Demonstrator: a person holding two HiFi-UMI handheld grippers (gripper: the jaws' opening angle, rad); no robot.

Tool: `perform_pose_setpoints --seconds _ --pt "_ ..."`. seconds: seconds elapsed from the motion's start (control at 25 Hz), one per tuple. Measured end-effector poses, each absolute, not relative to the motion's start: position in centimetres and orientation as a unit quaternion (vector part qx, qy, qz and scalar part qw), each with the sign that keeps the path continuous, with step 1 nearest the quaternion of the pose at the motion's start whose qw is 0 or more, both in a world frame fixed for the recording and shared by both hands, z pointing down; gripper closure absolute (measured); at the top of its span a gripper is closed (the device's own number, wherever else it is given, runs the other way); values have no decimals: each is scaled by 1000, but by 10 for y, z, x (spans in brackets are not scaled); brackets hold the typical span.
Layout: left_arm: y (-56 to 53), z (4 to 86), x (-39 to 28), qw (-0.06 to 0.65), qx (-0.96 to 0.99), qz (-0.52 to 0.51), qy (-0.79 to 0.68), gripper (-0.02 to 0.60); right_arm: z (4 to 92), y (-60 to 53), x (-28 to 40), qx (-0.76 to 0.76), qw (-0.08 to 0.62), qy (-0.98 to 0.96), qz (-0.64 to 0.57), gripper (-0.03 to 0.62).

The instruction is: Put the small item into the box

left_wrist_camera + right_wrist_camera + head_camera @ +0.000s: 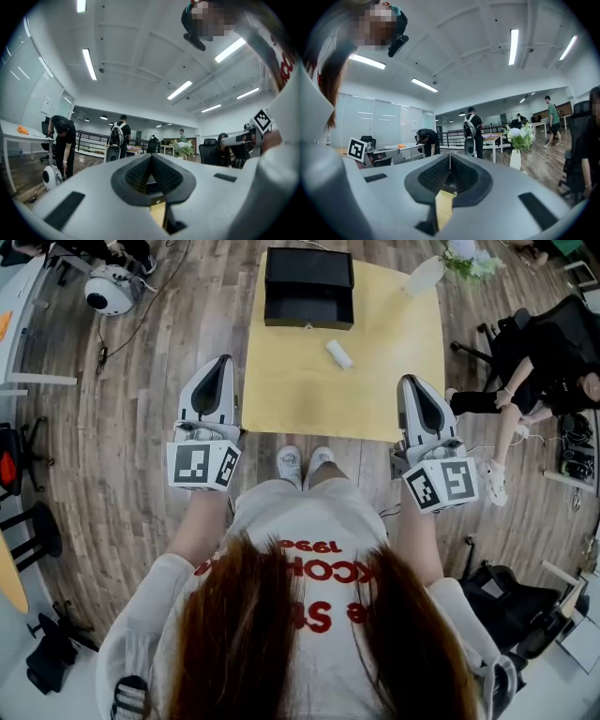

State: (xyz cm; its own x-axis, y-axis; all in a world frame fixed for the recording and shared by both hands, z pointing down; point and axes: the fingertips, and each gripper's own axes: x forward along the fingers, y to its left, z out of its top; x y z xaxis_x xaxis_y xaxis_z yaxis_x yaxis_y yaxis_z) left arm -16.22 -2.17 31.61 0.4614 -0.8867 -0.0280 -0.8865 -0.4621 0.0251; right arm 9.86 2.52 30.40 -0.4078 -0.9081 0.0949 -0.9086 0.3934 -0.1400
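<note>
A black open box (308,287) stands at the far edge of the yellow table (300,390). The small item, a short white cylinder (338,353), lies on the tabletop in front of the box, a little to the right. My left gripper (221,362) hovers off the table's near left corner. My right gripper (410,381) hovers by the near right corner. Both point toward the table, well short of the item. In the gripper views the left gripper (151,161) and right gripper (450,161) have their jaws together with nothing between them, tilted up at the room.
A white vase with flowers (427,276) stands at the table's far right corner. A seated person (539,381) and a black chair are to the right. A white round device (111,289) with cables lies on the wood floor at far left. Standing people (119,136) are across the room.
</note>
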Motion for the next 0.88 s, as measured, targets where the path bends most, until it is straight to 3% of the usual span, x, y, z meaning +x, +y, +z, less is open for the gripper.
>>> perform_pose_setpoints --seconds 0.88 --pt "-106 309 -130 -27 811 -10 -585 574 308 -104 119 443 -16 -892 87 582"
